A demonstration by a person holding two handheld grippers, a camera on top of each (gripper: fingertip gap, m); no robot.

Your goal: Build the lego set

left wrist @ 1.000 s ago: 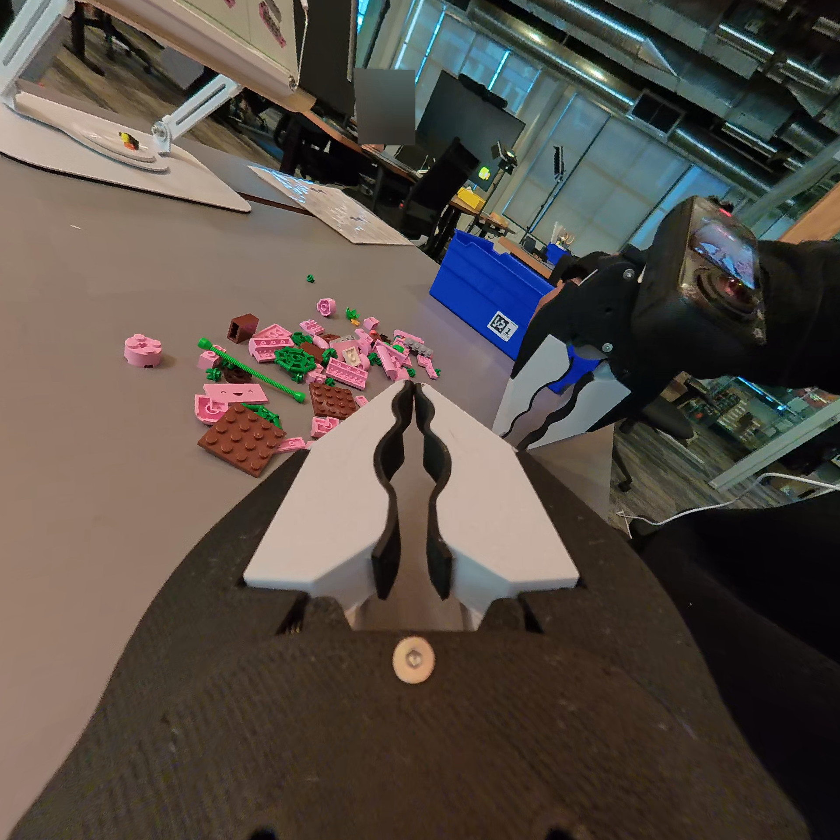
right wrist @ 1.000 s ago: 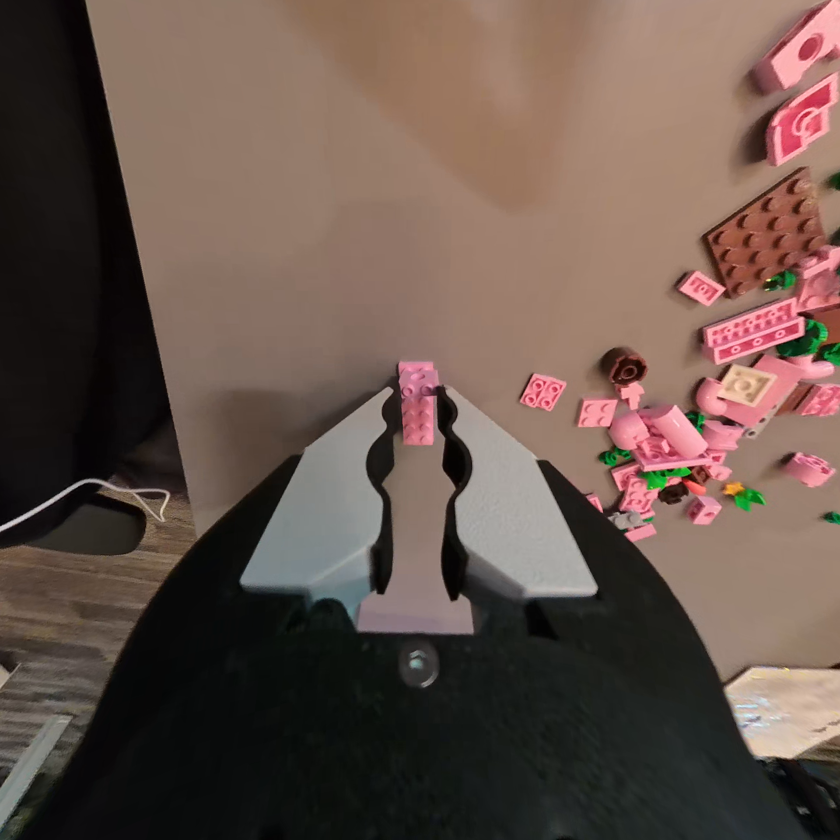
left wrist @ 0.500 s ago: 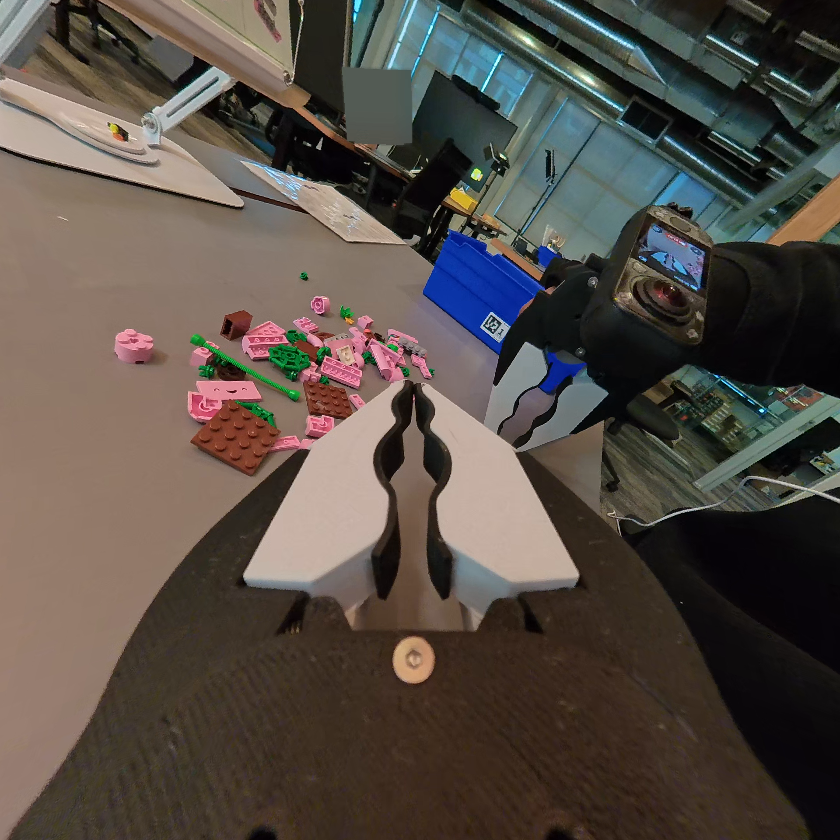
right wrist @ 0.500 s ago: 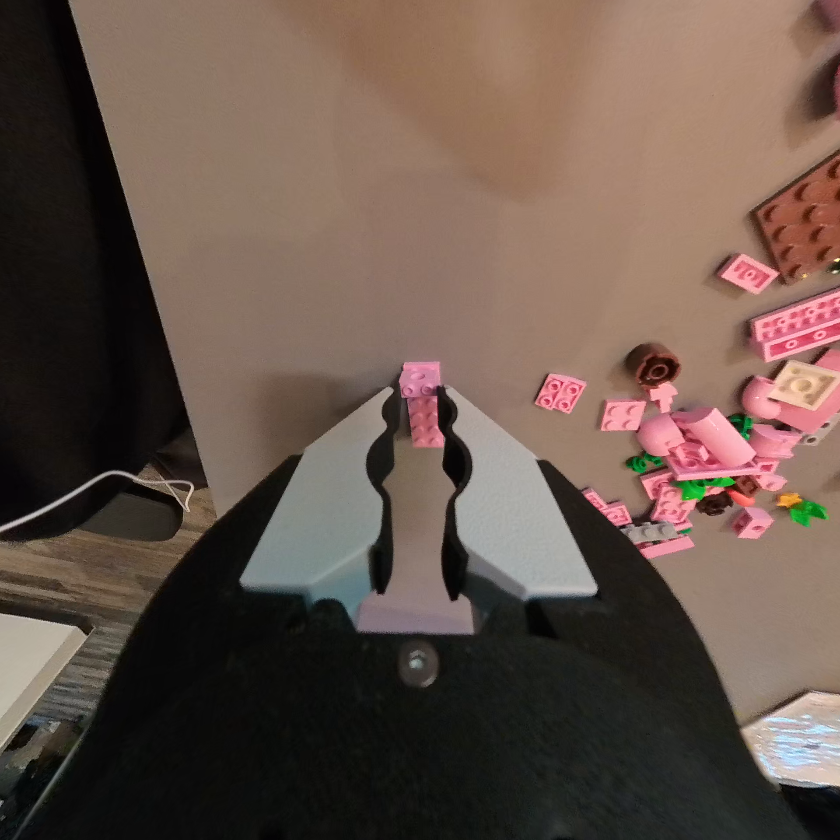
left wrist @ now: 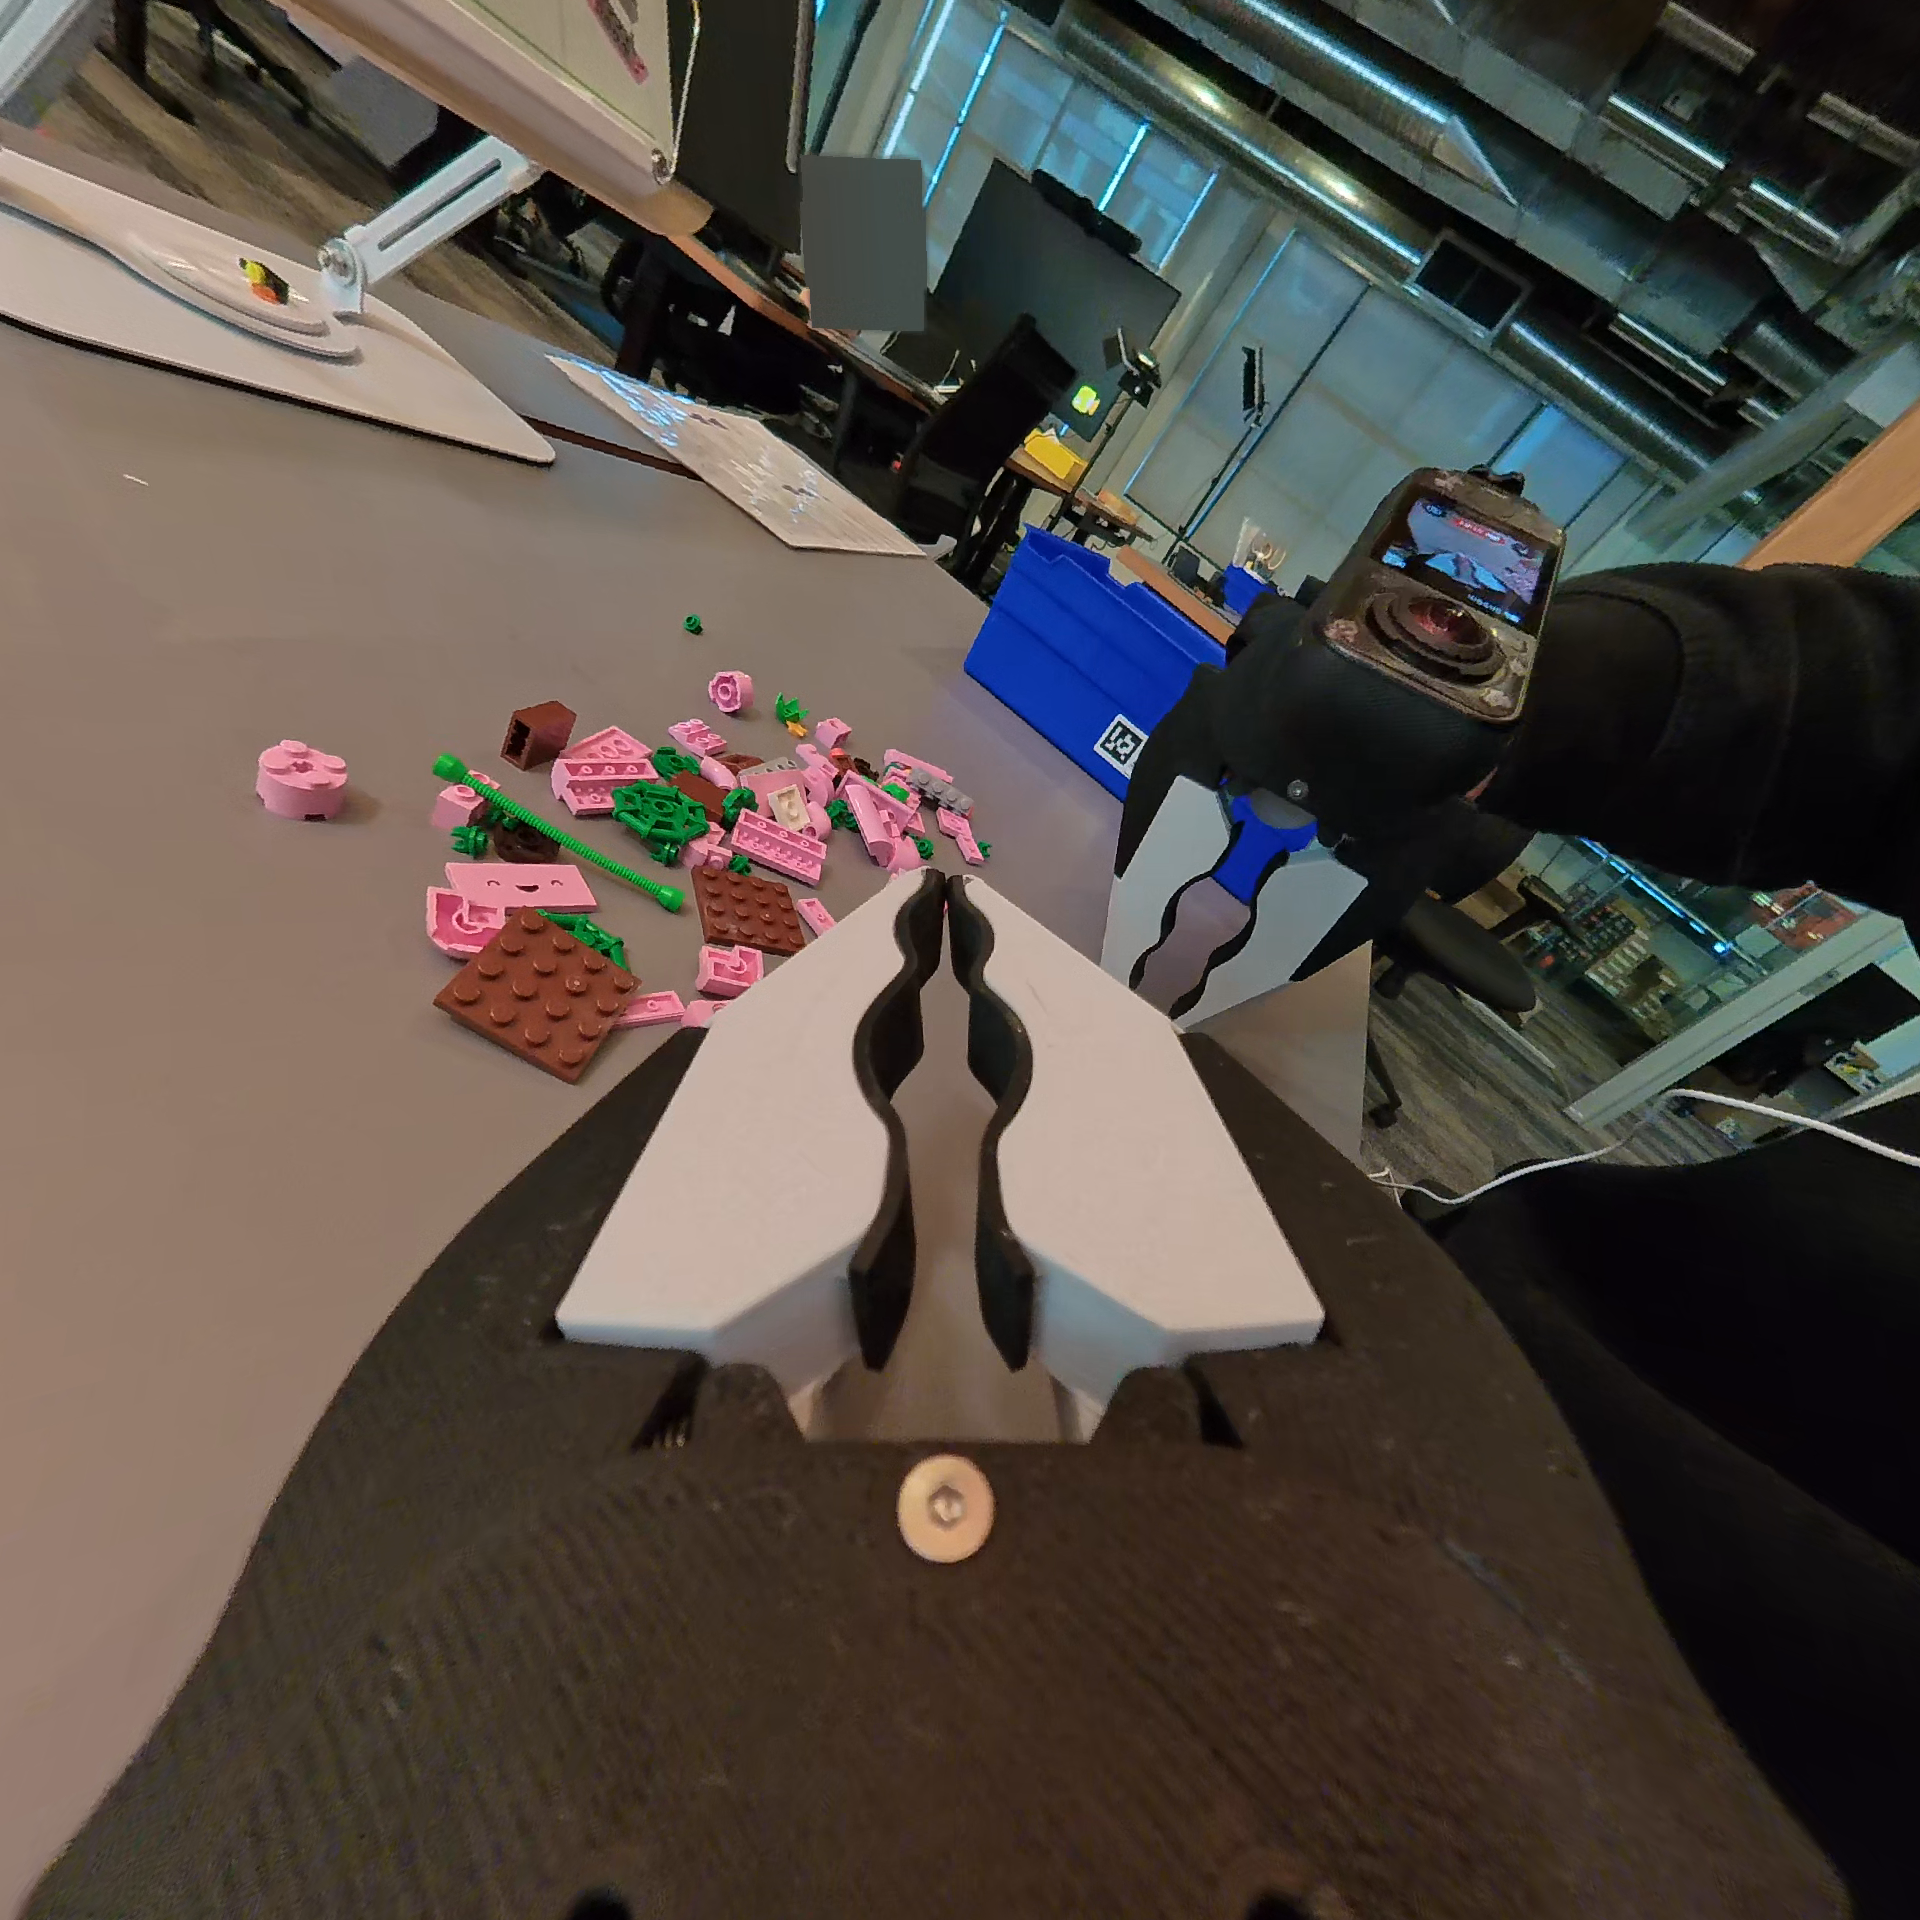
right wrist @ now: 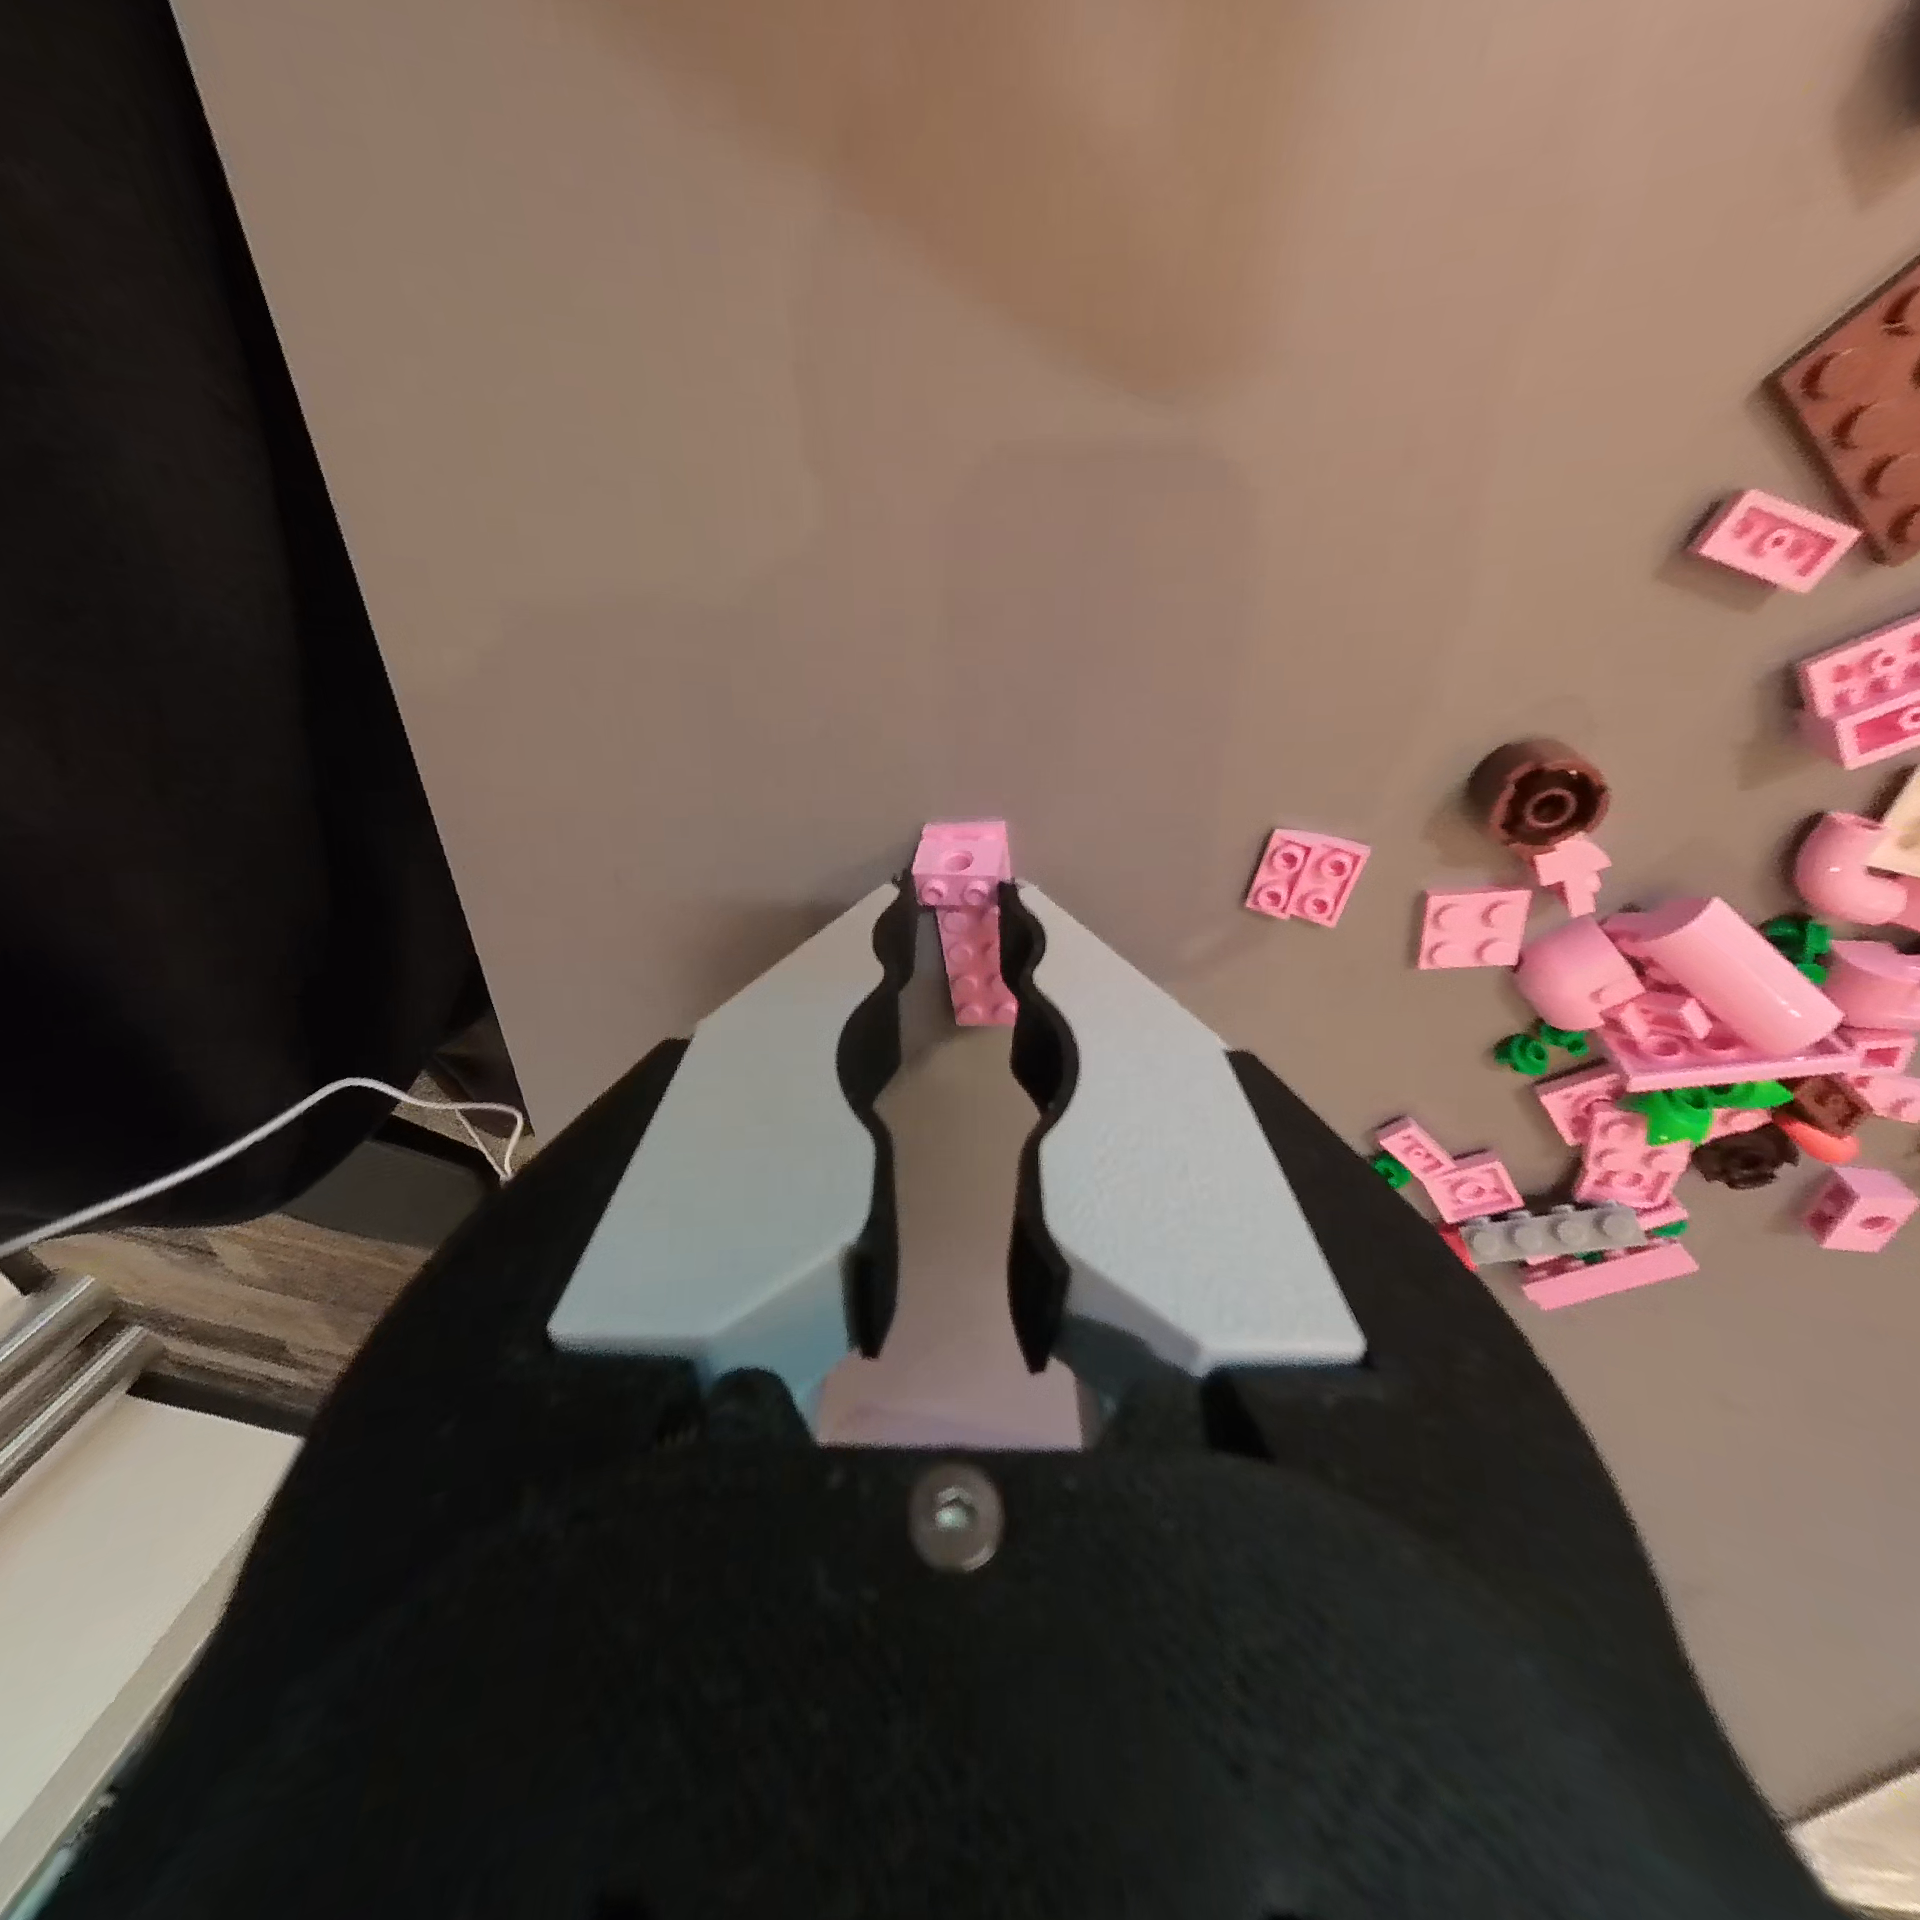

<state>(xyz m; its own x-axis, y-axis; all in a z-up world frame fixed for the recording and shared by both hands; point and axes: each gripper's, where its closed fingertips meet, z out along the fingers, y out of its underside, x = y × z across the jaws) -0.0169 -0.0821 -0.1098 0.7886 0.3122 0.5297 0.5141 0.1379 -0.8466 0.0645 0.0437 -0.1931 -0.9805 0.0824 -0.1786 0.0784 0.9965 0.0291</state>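
pink brick (right wrist: pixel 966 914), grey table (right wrist: pixel 727 520) (matte)

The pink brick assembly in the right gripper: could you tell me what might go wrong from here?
The right gripper pinches the pink brick assembly only at its fingertips, so it could twist or slip out. It hangs near the table edge, so a dropped piece might fall to the floor.

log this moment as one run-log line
right gripper: shut on pink brick stack, above bare table | left gripper: shut, empty | loose lego pile: untouched
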